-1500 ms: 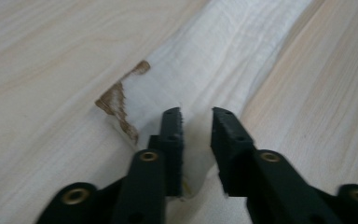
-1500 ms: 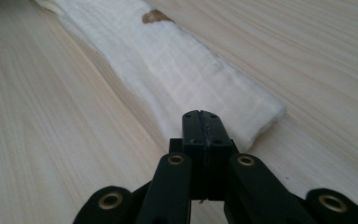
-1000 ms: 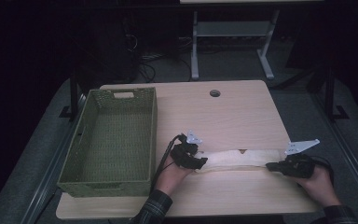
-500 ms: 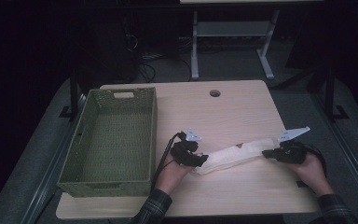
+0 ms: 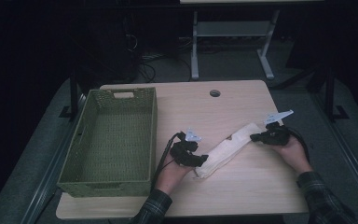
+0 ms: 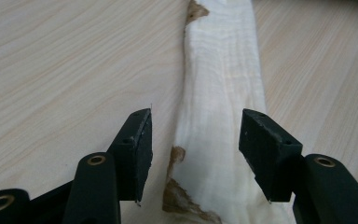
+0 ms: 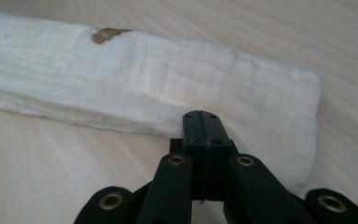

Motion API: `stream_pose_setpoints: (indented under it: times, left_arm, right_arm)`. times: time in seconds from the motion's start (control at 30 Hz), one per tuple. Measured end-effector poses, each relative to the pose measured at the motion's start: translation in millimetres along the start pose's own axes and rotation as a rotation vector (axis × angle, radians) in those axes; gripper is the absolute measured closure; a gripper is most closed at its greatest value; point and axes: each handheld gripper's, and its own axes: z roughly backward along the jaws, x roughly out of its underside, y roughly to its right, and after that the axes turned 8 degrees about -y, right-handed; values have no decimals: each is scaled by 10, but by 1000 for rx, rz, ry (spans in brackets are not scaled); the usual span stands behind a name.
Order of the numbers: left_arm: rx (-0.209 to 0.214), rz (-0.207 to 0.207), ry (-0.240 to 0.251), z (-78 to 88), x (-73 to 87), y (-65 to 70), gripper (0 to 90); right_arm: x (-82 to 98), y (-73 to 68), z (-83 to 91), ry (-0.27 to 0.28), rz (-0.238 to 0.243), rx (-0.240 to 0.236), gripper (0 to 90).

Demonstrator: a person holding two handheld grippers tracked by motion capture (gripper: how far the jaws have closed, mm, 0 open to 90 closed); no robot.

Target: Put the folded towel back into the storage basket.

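A long folded white cloth [image 5: 228, 148] with brown stains lies slantwise on the wooden table [image 5: 200, 112]. My left gripper [image 5: 203, 161] is open at the cloth's near end. In the left gripper view the cloth [image 6: 223, 93] runs between the jaws of this gripper [image 6: 195, 154], and neither pad presses on it. My right gripper [image 5: 254, 137] is at the cloth's far end. In the right gripper view its jaws [image 7: 200, 119] are tight together, pinching the edge of the cloth [image 7: 168, 84].
A green woven basket [image 5: 105, 186] stands on the left part of the table, with nothing in it. A round cable hole [image 5: 215, 93] sits near the table's far edge. Behind the table a white desk frame [image 5: 233, 32] stands on a dark floor.
My right gripper has moved away from the person and to the left, and the cloth's far end has swung with it. The cloth now lies slantwise. The left gripper has stayed put.
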Motion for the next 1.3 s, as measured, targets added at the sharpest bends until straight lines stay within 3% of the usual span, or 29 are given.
stream_pose_setpoints:
  times: [0.17, 0.27, 0.47, 0.6, 0.73, 0.93, 1.3]
  left_arm:
    - [-3, -2, -9, -18, 0, -5, 438]
    - [-12, -3, -19, -54, 11, -17, 455]
    - [-21, -16, -59, -210, 29, -86, 656]
    - [-20, -34, -76, -277, 4, -129, 789]
    - [18, -55, -109, -329, -6, -127, 871]
    - [75, -107, -135, -327, 4, -16, 882]
    - [200, -231, -156, -344, 53, 391, 881]
  right_arm:
    - [-166, 24, -96, -13, 27, 5, 900]
    - [-182, -1, -113, 10, 20, 1, 886]
    - [-103, -137, 46, 49, 53, -11, 782]
    - [-30, -224, 127, 71, 38, -25, 687]
    - [47, -280, 204, 83, 44, -11, 573]
    - [88, -337, 270, 96, 53, -3, 491]
    - [69, -353, 211, 94, 77, -7, 443]
